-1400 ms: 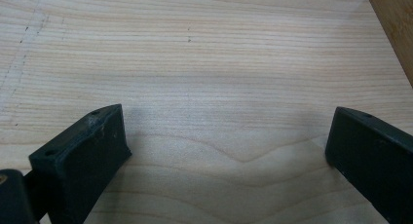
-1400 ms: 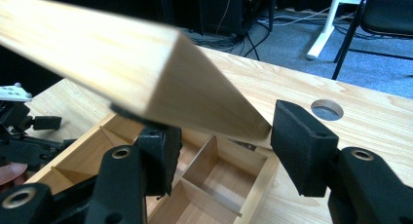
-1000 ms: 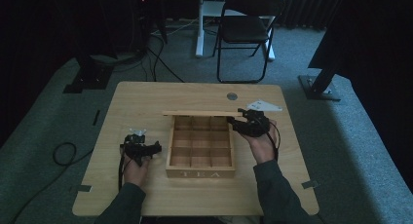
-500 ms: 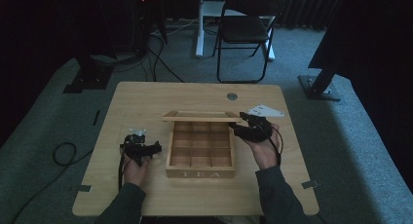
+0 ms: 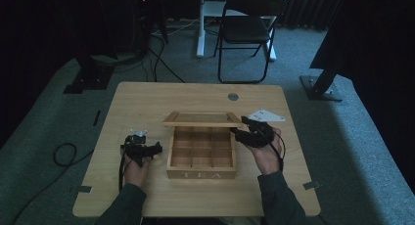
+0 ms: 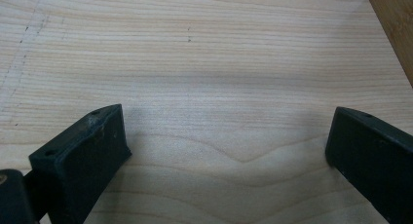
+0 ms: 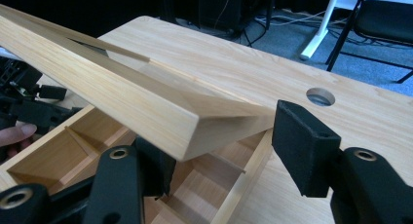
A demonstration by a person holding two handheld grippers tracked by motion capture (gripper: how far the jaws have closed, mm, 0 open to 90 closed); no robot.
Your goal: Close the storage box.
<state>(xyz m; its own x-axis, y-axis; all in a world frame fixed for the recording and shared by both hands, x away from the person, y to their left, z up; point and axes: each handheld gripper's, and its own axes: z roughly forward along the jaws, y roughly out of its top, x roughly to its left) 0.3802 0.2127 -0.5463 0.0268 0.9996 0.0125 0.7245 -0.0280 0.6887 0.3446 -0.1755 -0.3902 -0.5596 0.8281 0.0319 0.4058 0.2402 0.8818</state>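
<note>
The right gripper (image 5: 243, 132) is sitting at the right rear corner of the wooden tea box (image 5: 201, 155), with its jaws standing apart on either side of the front corner of the hinged lid (image 5: 203, 119). In the right gripper view the lid (image 7: 122, 102) is slanting up and away from the gripper (image 7: 224, 151), half raised over the open compartments of the box (image 7: 73, 156); the right jaw is just beside the lid's corner, and whether either jaw is touching the wood cannot be told. The left gripper (image 5: 155, 147) is resting on the worktop (image 5: 147, 98) just left of the box, its jaws spread wide over bare wood (image 6: 219, 87) and gripping nothing. Beyond the right gripper a white card (image 5: 266, 115) is lying on the worktop.
</note>
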